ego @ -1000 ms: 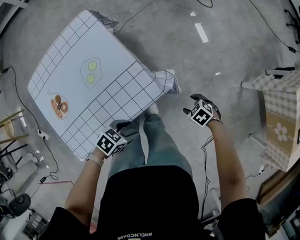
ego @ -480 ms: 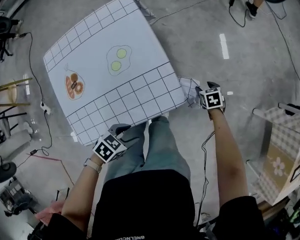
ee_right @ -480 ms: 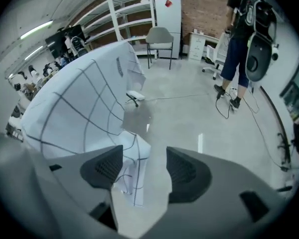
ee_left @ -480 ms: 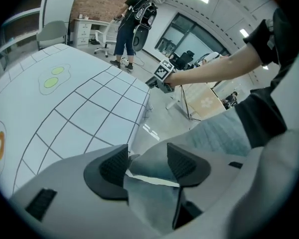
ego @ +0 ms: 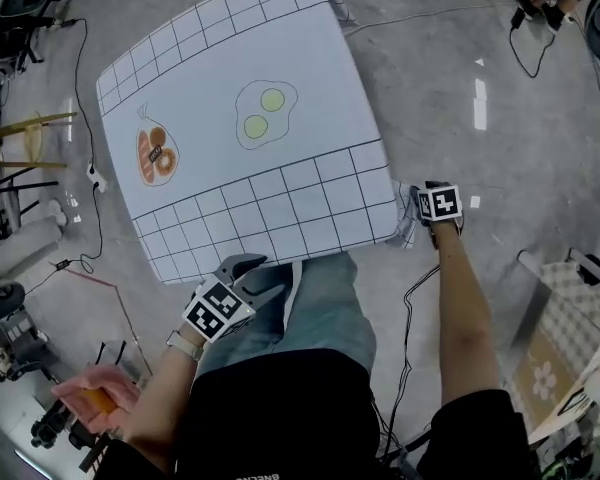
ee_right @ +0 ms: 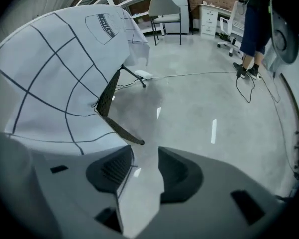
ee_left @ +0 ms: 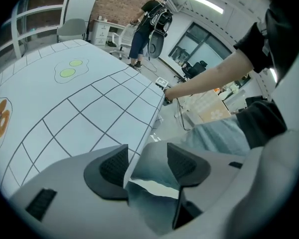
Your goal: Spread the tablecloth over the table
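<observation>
Mostly done: cloth [ego: 250, 128] covers the bench [ee_right: 108, 96]. Right gripper [ee_right: 144, 163], jaws just now closing round a corner flap, and left gripper [ee_left: 147, 161], jaws agape at the hem, have only straightening left.

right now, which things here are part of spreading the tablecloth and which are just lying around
Part of the job:
- tablecloth
- table underneath it

Just lying about:
- grey chair
- checked-cloth stand
</observation>
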The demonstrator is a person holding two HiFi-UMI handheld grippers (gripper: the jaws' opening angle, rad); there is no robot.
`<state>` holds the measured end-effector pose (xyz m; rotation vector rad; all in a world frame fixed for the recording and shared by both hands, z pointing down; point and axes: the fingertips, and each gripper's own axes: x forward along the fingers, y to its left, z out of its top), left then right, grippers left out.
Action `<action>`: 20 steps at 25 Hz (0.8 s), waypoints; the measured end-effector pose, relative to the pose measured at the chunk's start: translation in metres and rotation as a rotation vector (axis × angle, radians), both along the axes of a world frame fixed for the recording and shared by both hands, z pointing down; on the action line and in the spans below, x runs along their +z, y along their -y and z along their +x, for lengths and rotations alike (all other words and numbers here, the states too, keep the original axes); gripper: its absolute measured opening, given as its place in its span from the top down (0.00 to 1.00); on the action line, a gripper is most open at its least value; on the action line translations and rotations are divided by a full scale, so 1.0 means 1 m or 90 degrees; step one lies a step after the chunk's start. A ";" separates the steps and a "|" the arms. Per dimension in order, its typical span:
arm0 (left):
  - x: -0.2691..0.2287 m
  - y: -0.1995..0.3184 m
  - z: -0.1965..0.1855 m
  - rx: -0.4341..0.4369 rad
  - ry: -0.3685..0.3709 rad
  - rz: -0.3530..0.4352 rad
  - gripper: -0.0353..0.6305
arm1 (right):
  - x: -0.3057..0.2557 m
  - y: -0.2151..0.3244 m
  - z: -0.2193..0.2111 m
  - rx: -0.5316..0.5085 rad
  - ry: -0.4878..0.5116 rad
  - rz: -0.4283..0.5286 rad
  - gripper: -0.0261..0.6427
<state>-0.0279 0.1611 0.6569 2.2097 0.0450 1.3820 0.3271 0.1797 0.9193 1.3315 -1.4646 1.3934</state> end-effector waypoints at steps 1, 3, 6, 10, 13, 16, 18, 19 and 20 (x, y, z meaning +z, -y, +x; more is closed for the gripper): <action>0.002 0.002 0.004 -0.002 0.000 -0.001 0.58 | 0.006 0.003 0.000 0.001 0.001 0.000 0.69; 0.005 0.007 0.011 -0.006 0.000 -0.002 0.58 | 0.018 0.007 0.012 0.001 -0.058 -0.016 0.69; 0.008 0.011 0.021 -0.010 0.000 -0.005 0.58 | 0.035 -0.001 0.043 0.002 -0.157 -0.067 0.95; 0.012 0.023 0.033 -0.023 -0.004 -0.006 0.58 | 0.024 0.015 0.051 0.143 -0.034 0.014 0.95; 0.011 0.028 0.039 -0.029 -0.006 -0.010 0.58 | -0.008 0.019 0.051 0.146 0.008 0.082 0.93; 0.003 0.027 0.047 -0.027 -0.017 -0.012 0.58 | -0.040 0.008 0.049 0.108 0.047 0.118 0.81; -0.001 0.028 0.051 -0.025 -0.025 -0.011 0.58 | -0.054 -0.005 0.044 0.081 0.076 0.118 0.72; -0.002 0.028 0.052 -0.024 -0.027 -0.012 0.58 | -0.057 -0.016 0.040 0.071 0.097 0.111 0.68; -0.003 0.027 0.054 -0.022 -0.028 -0.013 0.58 | -0.059 -0.028 0.034 0.064 0.123 0.100 0.63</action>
